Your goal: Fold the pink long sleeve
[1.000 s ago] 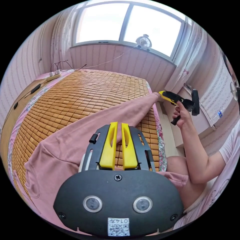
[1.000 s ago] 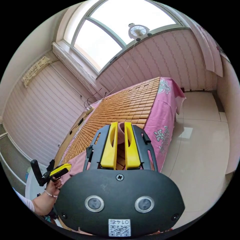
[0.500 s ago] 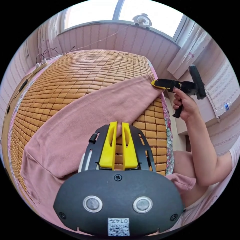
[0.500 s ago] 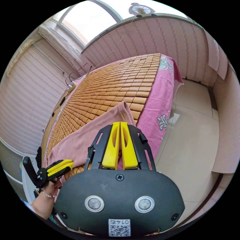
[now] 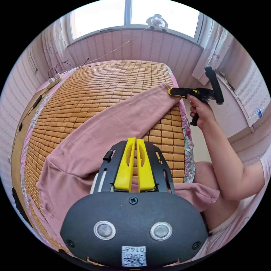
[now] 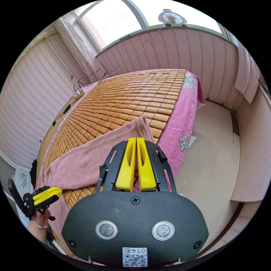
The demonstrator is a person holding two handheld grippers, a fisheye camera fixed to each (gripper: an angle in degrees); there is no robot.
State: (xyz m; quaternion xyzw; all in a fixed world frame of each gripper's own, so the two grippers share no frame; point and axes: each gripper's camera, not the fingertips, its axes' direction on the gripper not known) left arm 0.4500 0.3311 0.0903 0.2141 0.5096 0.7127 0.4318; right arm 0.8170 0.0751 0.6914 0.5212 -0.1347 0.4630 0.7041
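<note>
- Two grippers work one garment: the pink long sleeve (image 5: 93, 146) lies spread on the bamboo mat (image 5: 93, 90) that covers the bed, its body at the near left corner and one sleeve drawn out in a long diagonal toward the right edge.
- At left, in the left gripper view, the garment's body bunches at the near corner of the mat, with a rounded seam or neckline showing at the edge; the far half of the mat lies bare.
- At centre, the left gripper (image 5: 135, 141) has its yellow jaws brought together, tips just at the lower hem of the drawn-out sleeve; whether cloth is pinched between them cannot be told.
- At right, the right gripper (image 5: 170, 91) meets the cuff end of the sleeve at the mat's right edge, held in the person's hand (image 5: 199, 111). In the right gripper view its jaws (image 6: 136, 140) stand together against the cuff's near edge, seemingly clamped on it, though the pinch itself is hidden.
- Further right, beyond the pink bedsheet (image 6: 180, 124), lies the tiled floor (image 6: 214, 158); a small fan (image 5: 157, 21) stands on the far windowsill.
- Step in hand, as a judgement: the sleeve is being stretched flat and straight, a preparation for folding; no fold is made yet.
- Next move, as a judgement: carry the cuff leftward across the body, keeping the sleeve taut and its edge level so it lands without wrinkles.
</note>
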